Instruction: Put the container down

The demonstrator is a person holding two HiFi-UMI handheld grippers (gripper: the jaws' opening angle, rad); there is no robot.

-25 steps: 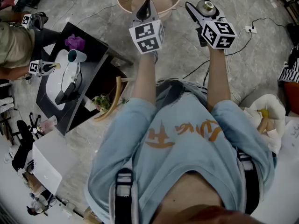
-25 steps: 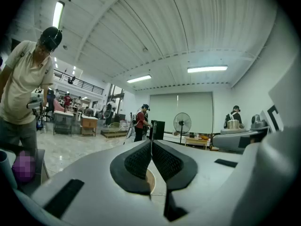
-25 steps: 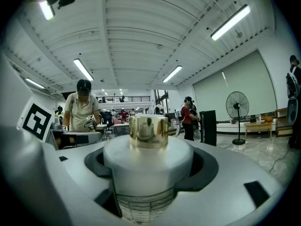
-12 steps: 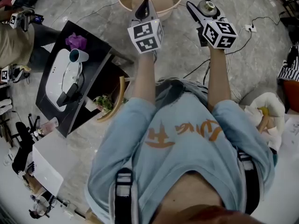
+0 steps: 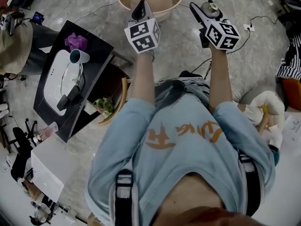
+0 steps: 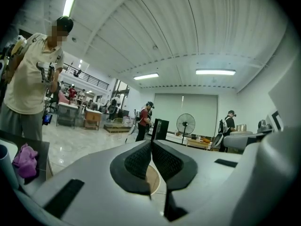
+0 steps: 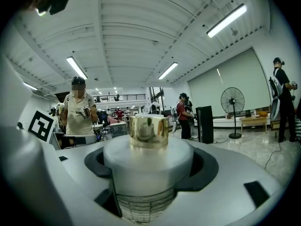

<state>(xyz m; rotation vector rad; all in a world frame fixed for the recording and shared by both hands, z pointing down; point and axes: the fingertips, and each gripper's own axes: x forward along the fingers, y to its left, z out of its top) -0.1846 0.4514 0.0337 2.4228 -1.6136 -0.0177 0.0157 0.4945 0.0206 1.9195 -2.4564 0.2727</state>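
The person stands on open grey floor (image 5: pixel 178 46) with both arms stretched straight out ahead, elbows near locked, and the two grippers side by side but apart. The right gripper (image 5: pixel 207 12) has its jaws clamped on the container (image 7: pixel 148 161), a white jar with a shiny gold cap (image 7: pixel 148 131) that stands upright between them. It is held up in the air, clear of any surface. The left gripper (image 6: pixel 151 157) carries nothing, and its dark ribbed jaws are pressed tight together.

Just ahead of the left gripper sits a round beige basin (image 5: pixel 175 1) on the floor, its rim curving under the gripper's tip in the head view. To the person's left stands a low black tabletop (image 5: pixel 101 48), its near corner pointing toward the left arm. It carries a white tray (image 5: pixel 54 81), a teal cup (image 5: pixel 77 56) and a purple cloth (image 5: pixel 75 41). Between that corner and the basin the floor is bare. To the right of the right gripper, thin cables (image 5: pixel 263 19) trail across the floor. Another person (image 5: pixel 14 39) stands at the far left edge, beyond the tabletop.
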